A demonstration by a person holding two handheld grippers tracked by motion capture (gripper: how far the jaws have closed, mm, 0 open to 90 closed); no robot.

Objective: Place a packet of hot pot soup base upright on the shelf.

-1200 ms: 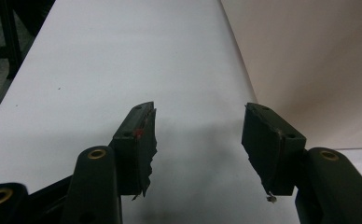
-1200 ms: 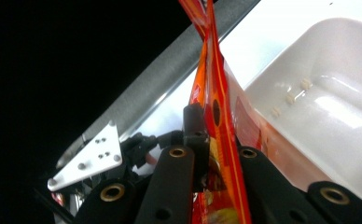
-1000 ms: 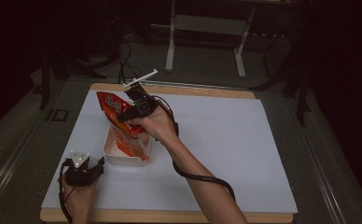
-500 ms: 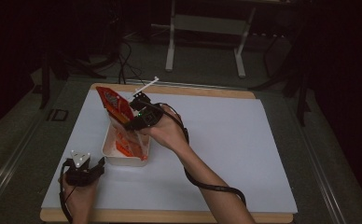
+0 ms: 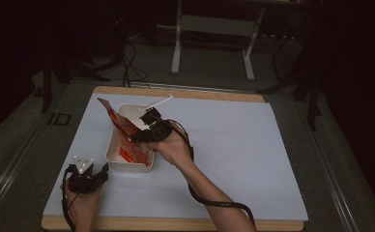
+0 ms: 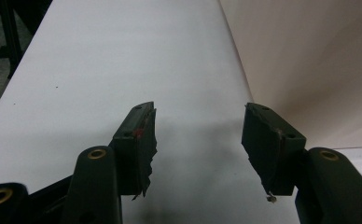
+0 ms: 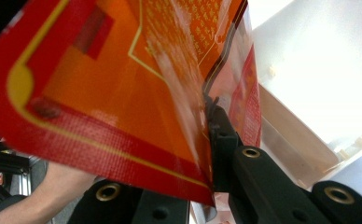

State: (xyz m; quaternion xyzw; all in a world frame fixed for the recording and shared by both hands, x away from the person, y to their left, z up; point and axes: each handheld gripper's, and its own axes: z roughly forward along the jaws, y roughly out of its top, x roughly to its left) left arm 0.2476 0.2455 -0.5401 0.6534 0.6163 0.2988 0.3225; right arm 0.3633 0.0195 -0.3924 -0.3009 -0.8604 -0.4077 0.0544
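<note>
We see the right gripper clamped on a red and orange bag, its jaws having just closed on the foil; the bag stands tilted inside the white tray at the left of the table; the left gripper rests just near of the tray, jaws wide apart and holding nothing.
</note>
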